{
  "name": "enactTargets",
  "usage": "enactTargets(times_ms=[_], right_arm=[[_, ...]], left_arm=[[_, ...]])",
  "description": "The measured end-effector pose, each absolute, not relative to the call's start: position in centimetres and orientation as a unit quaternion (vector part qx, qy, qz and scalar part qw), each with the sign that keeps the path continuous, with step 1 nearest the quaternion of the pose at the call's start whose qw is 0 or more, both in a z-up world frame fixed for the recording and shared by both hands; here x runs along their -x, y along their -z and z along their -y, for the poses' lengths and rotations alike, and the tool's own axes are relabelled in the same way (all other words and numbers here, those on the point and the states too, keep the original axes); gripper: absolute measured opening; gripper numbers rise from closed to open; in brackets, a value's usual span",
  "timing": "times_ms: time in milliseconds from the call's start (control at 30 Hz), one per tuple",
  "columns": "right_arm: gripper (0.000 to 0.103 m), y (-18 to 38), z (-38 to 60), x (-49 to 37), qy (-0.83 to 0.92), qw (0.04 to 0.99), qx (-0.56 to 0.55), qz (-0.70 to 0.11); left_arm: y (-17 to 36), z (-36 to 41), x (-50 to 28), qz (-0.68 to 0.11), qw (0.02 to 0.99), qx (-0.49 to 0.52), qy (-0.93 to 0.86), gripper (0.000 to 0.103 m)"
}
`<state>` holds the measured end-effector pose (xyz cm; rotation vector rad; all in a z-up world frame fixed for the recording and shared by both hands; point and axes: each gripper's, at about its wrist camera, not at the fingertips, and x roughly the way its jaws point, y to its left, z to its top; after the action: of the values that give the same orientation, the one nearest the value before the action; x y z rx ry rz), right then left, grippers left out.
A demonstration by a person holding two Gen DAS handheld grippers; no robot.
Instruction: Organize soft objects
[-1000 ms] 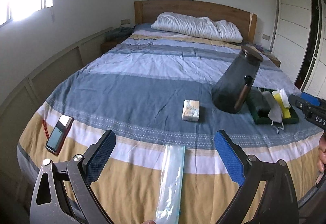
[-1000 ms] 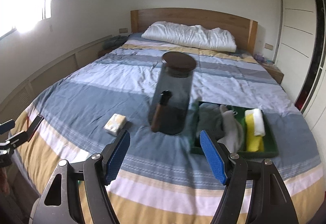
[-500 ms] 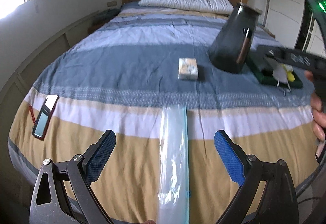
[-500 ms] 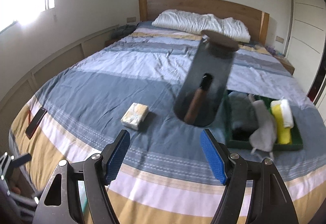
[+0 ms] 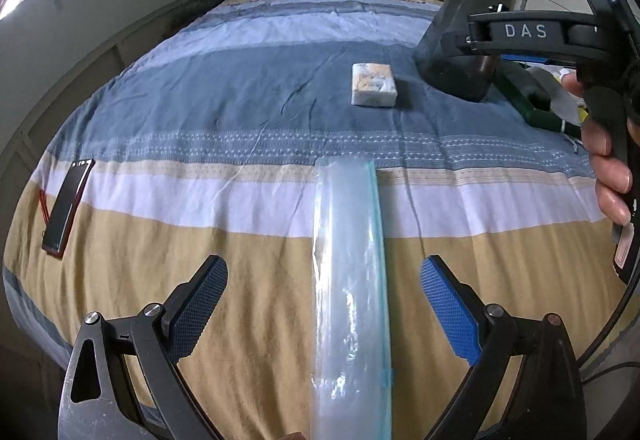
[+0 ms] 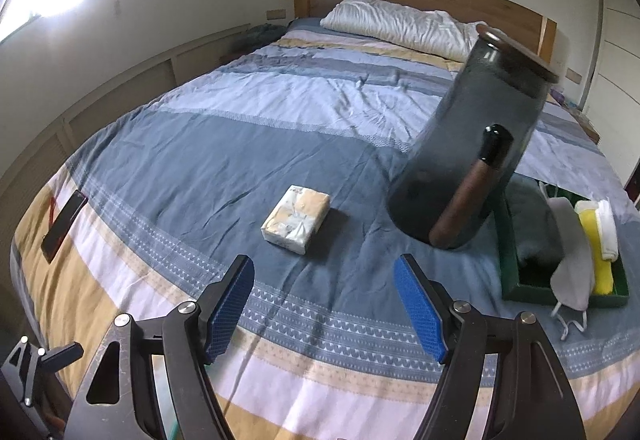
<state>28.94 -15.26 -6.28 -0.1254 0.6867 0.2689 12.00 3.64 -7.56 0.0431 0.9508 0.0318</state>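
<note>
A clear plastic zip bag [image 5: 349, 280] lies lengthwise on the bed's near edge, between the open jaws of my left gripper [image 5: 323, 304], which is empty. A small tissue pack [image 6: 296, 218] lies mid-bed; it also shows in the left wrist view [image 5: 374, 84]. A green tray [image 6: 528, 286] at the right holds a grey cloth [image 6: 532, 228], a grey face mask [image 6: 572, 264] and a yellow and white roll [image 6: 598, 240]. My right gripper [image 6: 324, 304] is open and empty above the bed's near part, short of the tissue pack.
A tall dark glass jug [image 6: 472, 156] with a wooden handle stands next to the tray. A phone [image 5: 66, 206] lies at the bed's left edge. A white pillow [image 6: 404, 24] lies at the headboard. The striped bedspread [image 6: 240, 128] spreads left of the jug.
My left gripper has moved forward and down over the zip bag. My right gripper has swung left toward the tissue pack and now shows large at the left view's upper right.
</note>
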Motion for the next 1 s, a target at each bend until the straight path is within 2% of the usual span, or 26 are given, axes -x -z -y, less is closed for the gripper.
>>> enactTargets(times_ms=[1000], right_arm=[[0.075, 9.9, 15.2, -32.8, -0.134, 0.919, 0.051, -0.368]], left_arm=[[14.0, -2.5, -14.3, -0.517, 0.855, -0.035, -0.005, 0.095]])
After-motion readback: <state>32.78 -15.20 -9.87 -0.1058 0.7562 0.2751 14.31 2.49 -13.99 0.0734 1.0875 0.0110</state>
